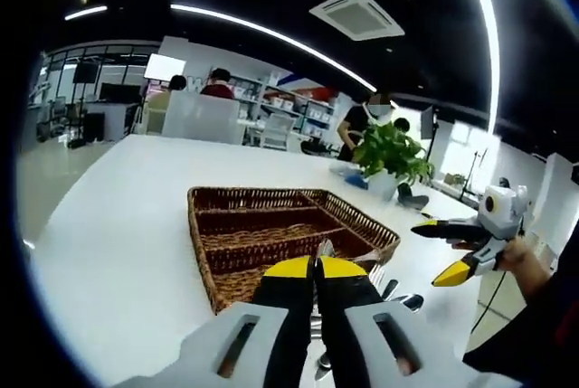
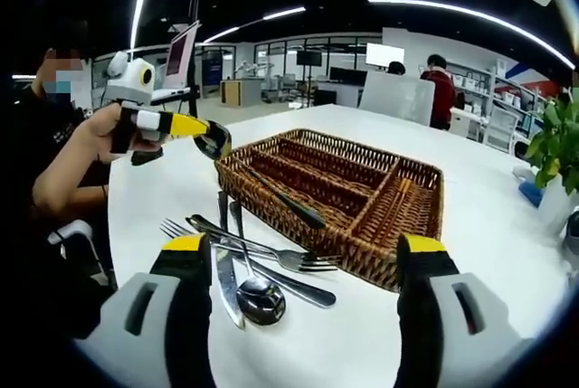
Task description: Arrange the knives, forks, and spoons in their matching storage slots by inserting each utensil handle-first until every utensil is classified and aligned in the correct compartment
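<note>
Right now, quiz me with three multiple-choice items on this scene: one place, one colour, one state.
1. Where do the loose utensils lie?
A. Inside the basket
B. On the table beside the basket
C. Under the plant

2. What colour are the gripper fingertips?
A. Yellow
B. Red
C. Green

3. How do the right gripper's jaws stand?
A. Shut empty
B. Shut on a spoon
C. Wide open

Key: 1 B, the utensils rest on the white table against the wicker basket. 2 A, the fingertips are yellow. 3 C, the right gripper shows a clear gap with nothing held.
</note>
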Tool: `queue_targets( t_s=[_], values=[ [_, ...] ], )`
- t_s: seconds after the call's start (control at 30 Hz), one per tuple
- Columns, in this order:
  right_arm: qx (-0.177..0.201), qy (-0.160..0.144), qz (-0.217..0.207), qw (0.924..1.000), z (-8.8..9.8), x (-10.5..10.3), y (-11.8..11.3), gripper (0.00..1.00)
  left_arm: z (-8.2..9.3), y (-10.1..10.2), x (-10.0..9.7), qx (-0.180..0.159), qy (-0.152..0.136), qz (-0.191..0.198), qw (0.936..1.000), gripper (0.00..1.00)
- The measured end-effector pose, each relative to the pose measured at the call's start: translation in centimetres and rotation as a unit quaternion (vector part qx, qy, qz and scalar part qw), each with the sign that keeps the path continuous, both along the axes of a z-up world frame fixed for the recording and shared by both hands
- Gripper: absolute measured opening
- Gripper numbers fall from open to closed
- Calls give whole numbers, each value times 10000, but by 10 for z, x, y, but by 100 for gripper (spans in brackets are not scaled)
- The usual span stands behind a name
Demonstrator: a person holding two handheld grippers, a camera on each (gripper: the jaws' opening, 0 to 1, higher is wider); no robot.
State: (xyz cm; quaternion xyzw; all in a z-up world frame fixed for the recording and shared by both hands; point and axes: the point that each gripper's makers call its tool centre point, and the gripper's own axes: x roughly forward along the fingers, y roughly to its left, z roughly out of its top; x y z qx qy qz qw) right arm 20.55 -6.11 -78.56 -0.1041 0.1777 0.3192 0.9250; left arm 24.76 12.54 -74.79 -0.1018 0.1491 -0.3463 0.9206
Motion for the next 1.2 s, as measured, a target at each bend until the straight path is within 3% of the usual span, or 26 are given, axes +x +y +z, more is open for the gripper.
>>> queue_targets(
  t_s=[0.4, 0.73, 0.93, 1.2],
  values=[
    [-5, -6, -47, 10000, 0, 1, -3, 86, 22, -11, 47, 9, -234, 121, 9997, 0],
    [-1, 4, -51, 10000, -1, 0, -4, 86, 11, -17, 89, 67, -167, 214, 9996, 0],
    [-16, 26, -73, 10000, -2, 0, -6, 86, 13, -15, 107, -268, -74, 247, 9993, 0],
    [-32, 41, -83, 10000, -3, 0, -7, 86, 13, -9, 136, -302, -57, 438, 9986, 0]
  ],
)
